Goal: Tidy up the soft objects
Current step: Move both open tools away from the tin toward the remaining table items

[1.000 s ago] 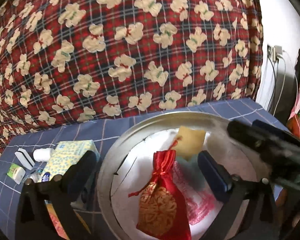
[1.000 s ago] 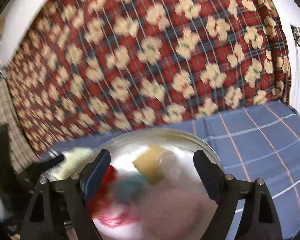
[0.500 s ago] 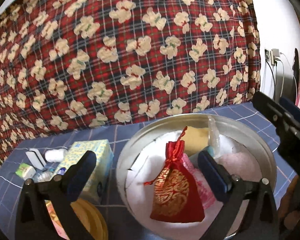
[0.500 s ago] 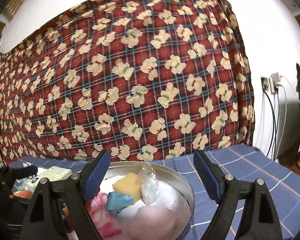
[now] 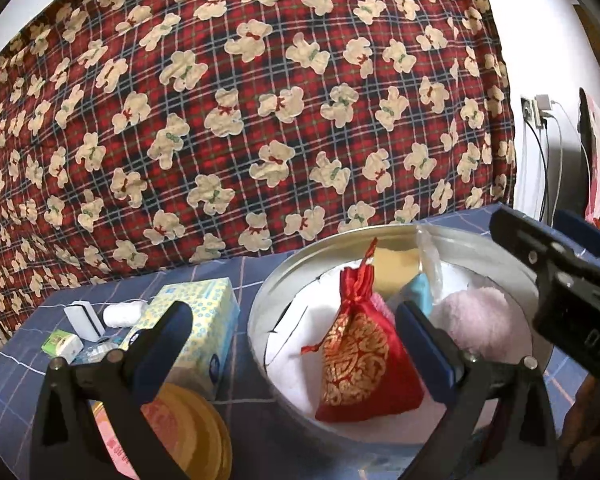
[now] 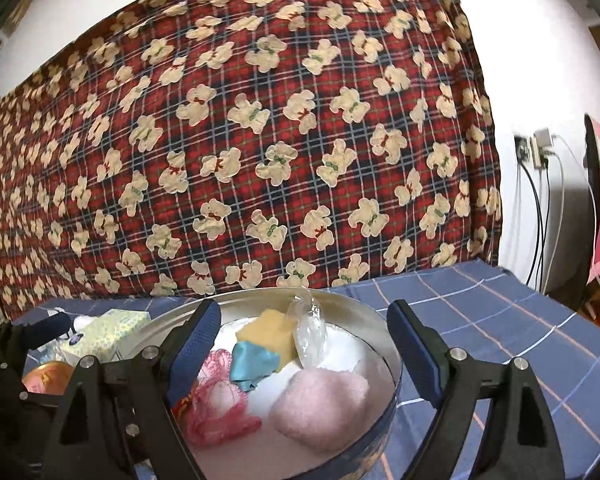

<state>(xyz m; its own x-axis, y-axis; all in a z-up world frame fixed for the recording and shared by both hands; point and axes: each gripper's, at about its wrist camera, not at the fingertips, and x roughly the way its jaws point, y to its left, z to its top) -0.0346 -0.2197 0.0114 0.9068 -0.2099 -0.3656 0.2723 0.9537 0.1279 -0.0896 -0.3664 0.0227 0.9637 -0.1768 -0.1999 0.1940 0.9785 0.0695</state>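
A round metal tin [image 5: 260,304] on the blue checked cloth holds the soft things. A red and gold drawstring pouch [image 5: 360,356] leans at its front. Behind it lie a yellow sponge [image 6: 268,336], a blue piece [image 6: 252,364], a clear plastic bag [image 6: 310,336], a pink fluffy ball [image 6: 320,404] and a pink net [image 6: 216,404]. My left gripper [image 5: 296,344] hangs open in front of the tin with nothing between its pads. My right gripper [image 6: 304,348] is open over the tin's near rim [image 6: 392,360], also holding nothing, and shows in the left wrist view at the right [image 5: 560,264].
A patterned tissue box [image 5: 196,320] stands left of the tin, with a gold lid [image 5: 192,432] in front of it and small white items [image 5: 84,320] farther left. A red plaid bear cloth [image 5: 260,120] hangs behind. Cables and a socket [image 5: 536,108] are on the right wall.
Both grippers have drawn back from the tin, which now looks smaller. The left view has shifted, showing more of the tissue box and the gold lid. The right view has tipped up and sharpened.
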